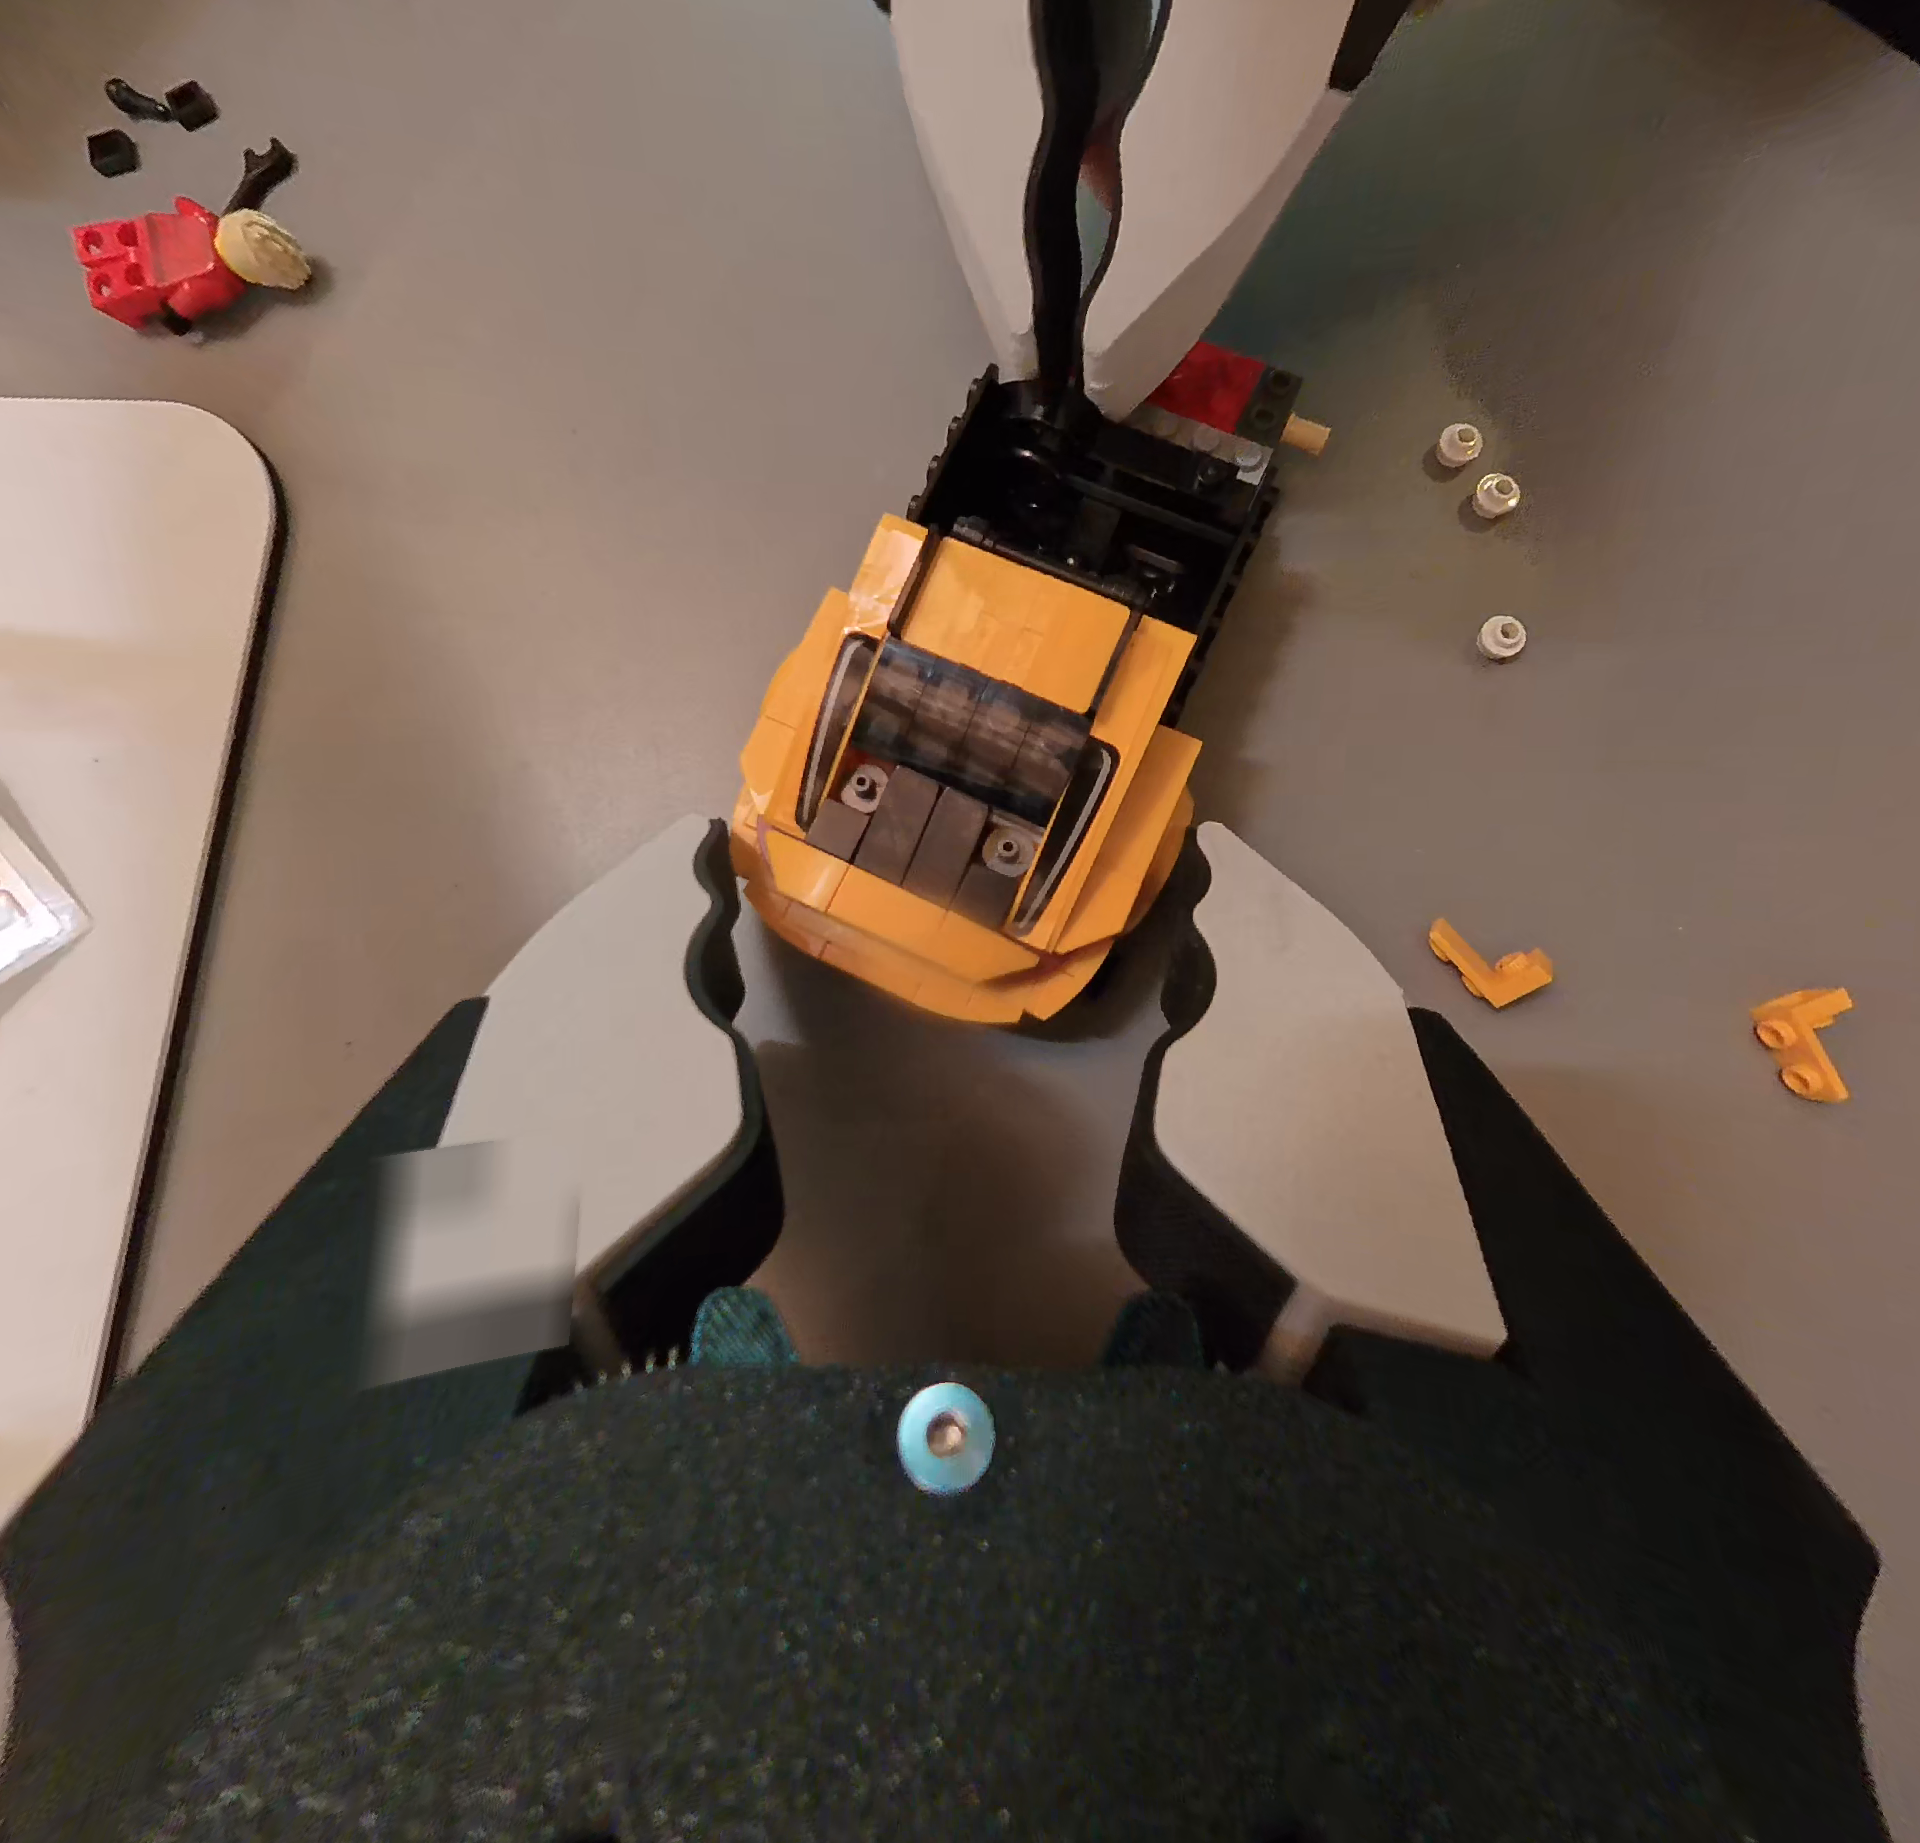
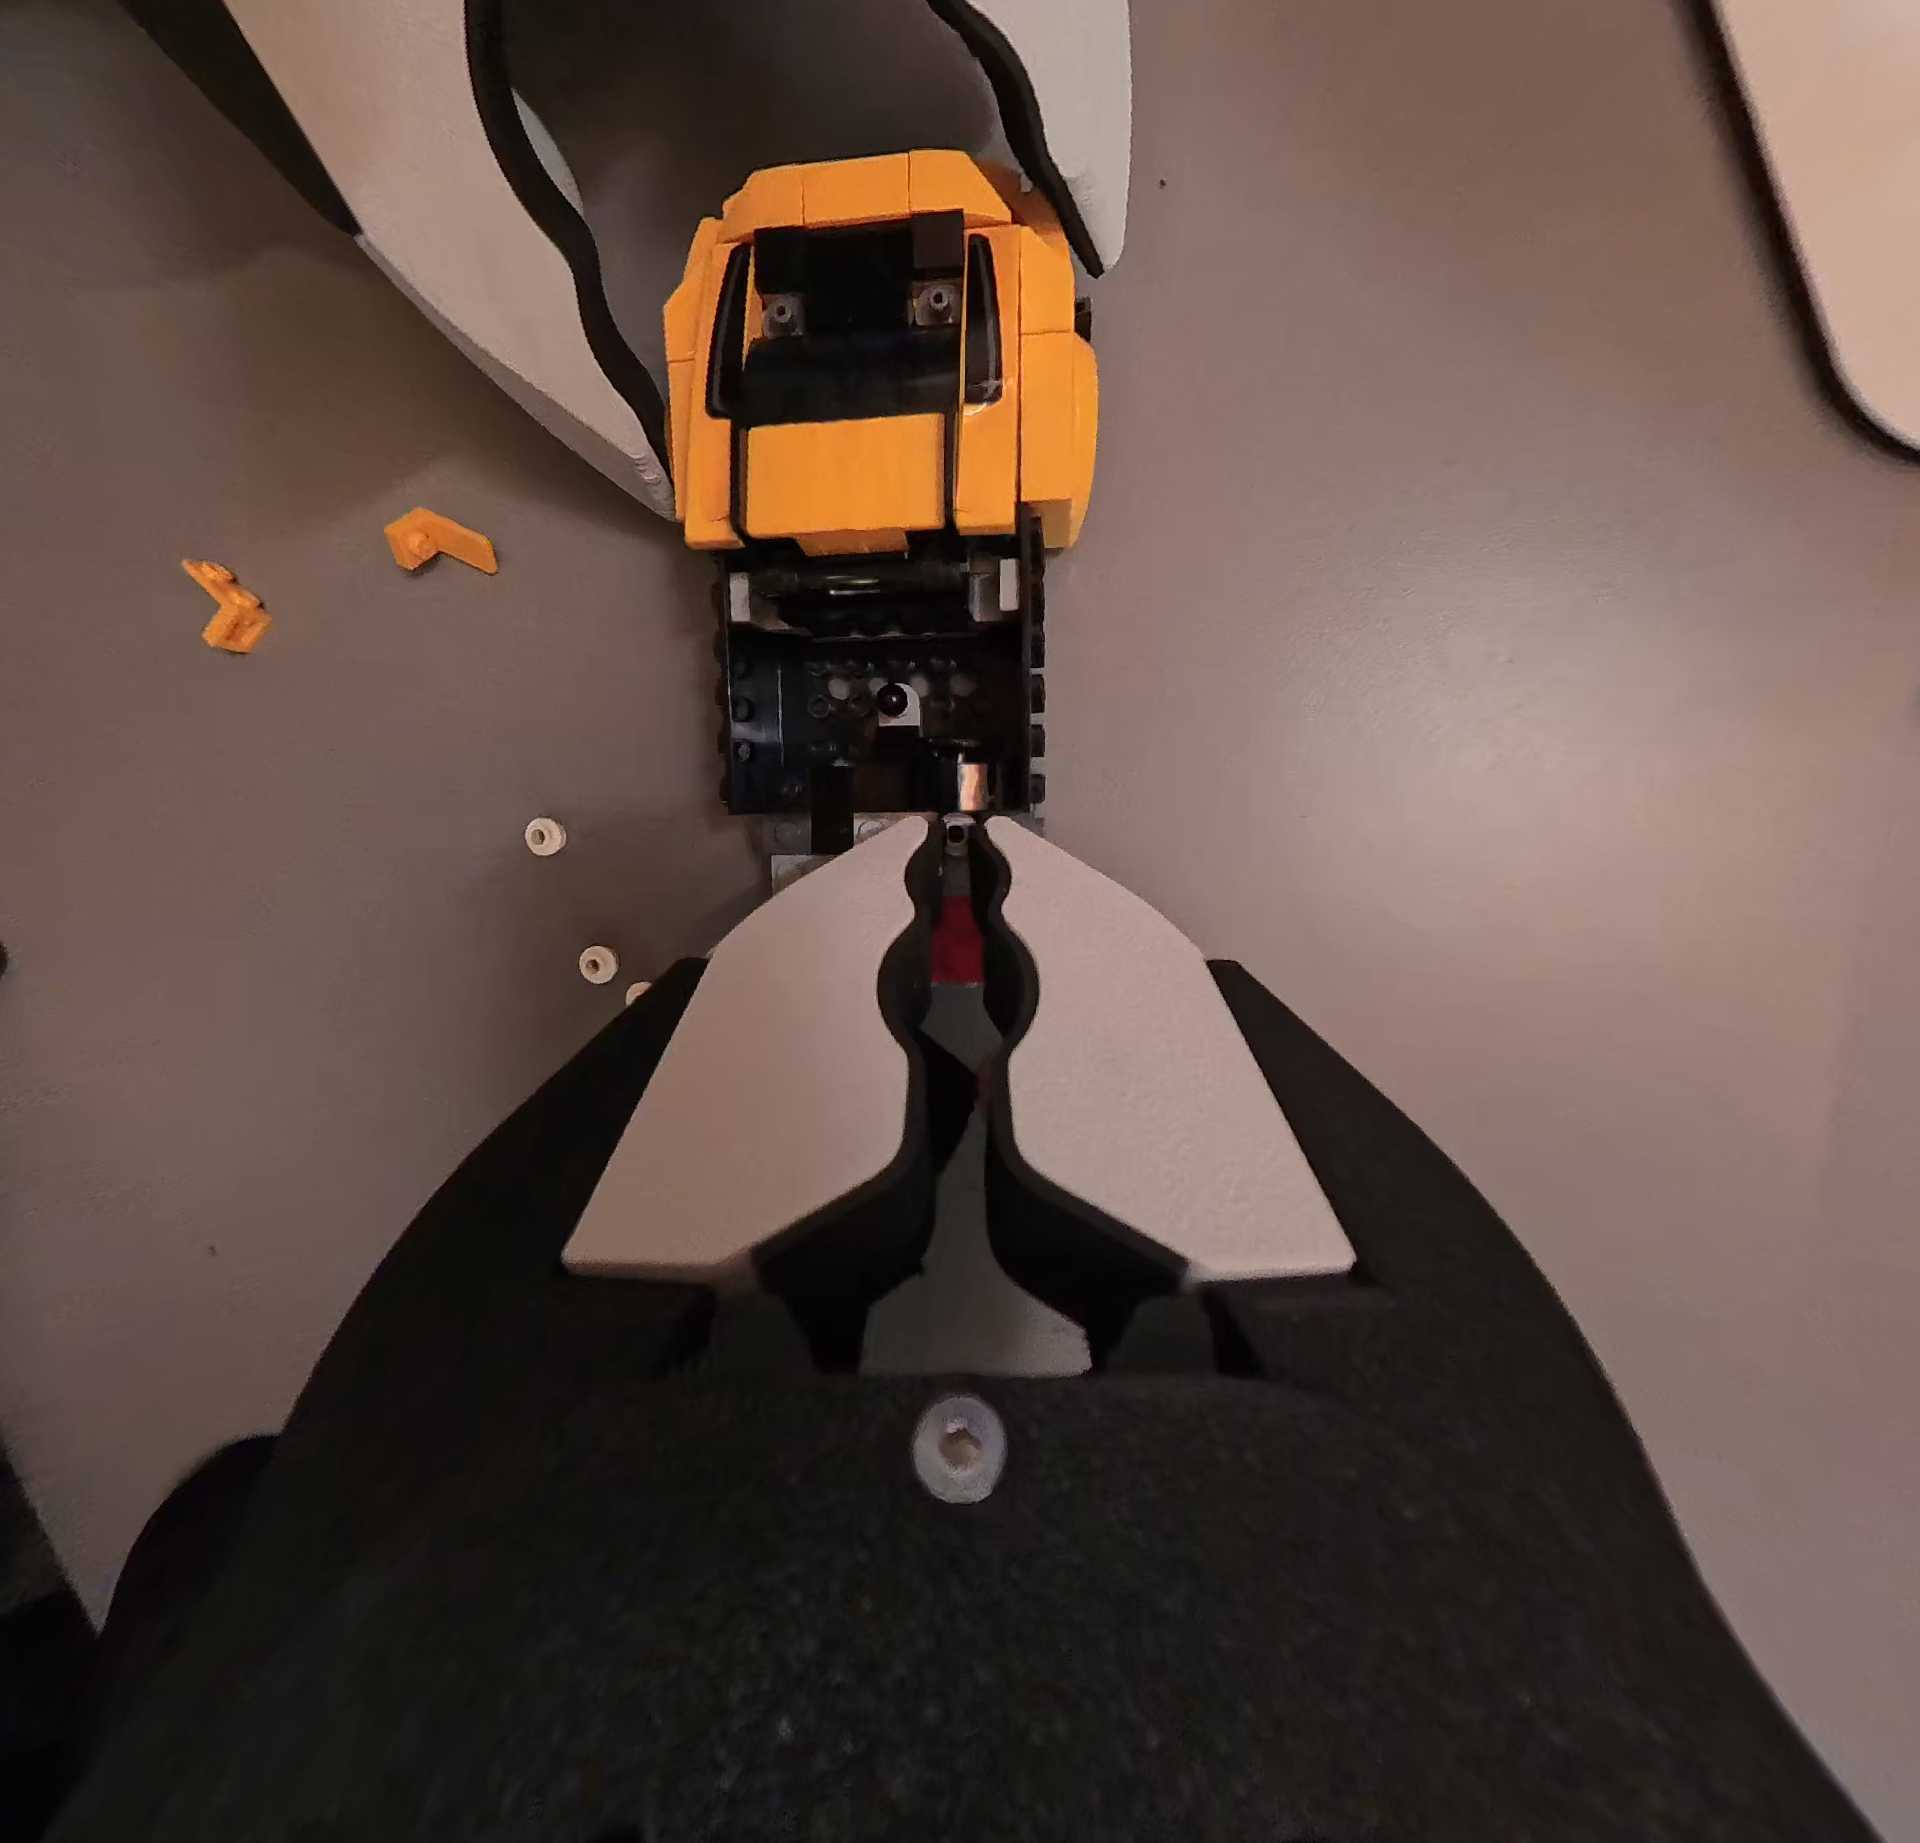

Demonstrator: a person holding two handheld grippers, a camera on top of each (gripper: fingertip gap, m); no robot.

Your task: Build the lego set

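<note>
The left gripper (image 1: 951, 884) stands wide apart astride the nose of the orange brick car (image 1: 966, 754), pads just beside its flanks. The right gripper (image 2: 956, 837) is nearly closed on a small pale stud (image 2: 956, 835) at the car's open black rear. The car lies lengthwise between the grippers on the grey table (image 1: 520, 546); loose orange brackets (image 1: 1491, 967) and pale round studs (image 1: 1496, 494) lie alongside

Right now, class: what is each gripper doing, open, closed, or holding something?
Left gripper: wide open around the orange brick car nose.
Right gripper: nearly closed at the car's black rear; grasp unclear.
</note>
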